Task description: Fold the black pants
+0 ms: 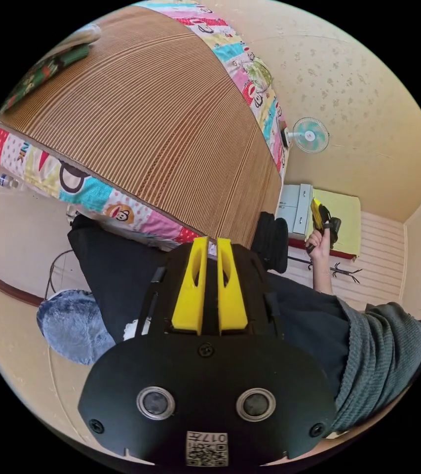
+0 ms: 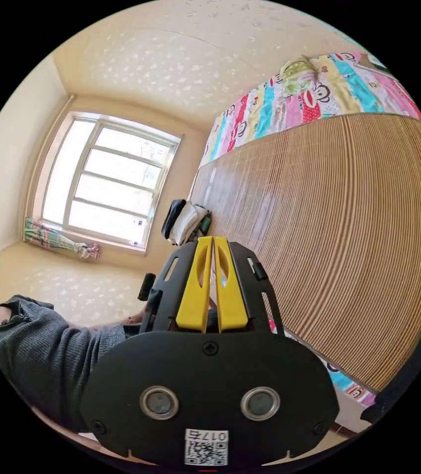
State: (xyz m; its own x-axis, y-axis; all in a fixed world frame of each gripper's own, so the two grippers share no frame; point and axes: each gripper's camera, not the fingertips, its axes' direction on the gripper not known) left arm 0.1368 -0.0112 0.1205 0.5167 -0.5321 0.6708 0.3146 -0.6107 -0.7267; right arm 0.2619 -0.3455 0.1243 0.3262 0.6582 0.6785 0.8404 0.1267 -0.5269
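black pants (image 1: 116, 276) hang off the bed (image 1: 146, 123) edge, my left gripper (image 1: 209, 247) clenched on them, right gripper (image 2: 212, 244) clenched, can't tell on what. weak pinch could drop them off the bed.

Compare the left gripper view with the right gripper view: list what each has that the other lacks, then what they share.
Left gripper view: a fan, the black pants hanging off the bed's edge, a blue fuzzy rug, the right gripper in a hand. Right gripper view: a bright window, a folded pile. Shared: the woven mat, the cartoon bedsheet, a grey sleeve, yellow jaws close together.
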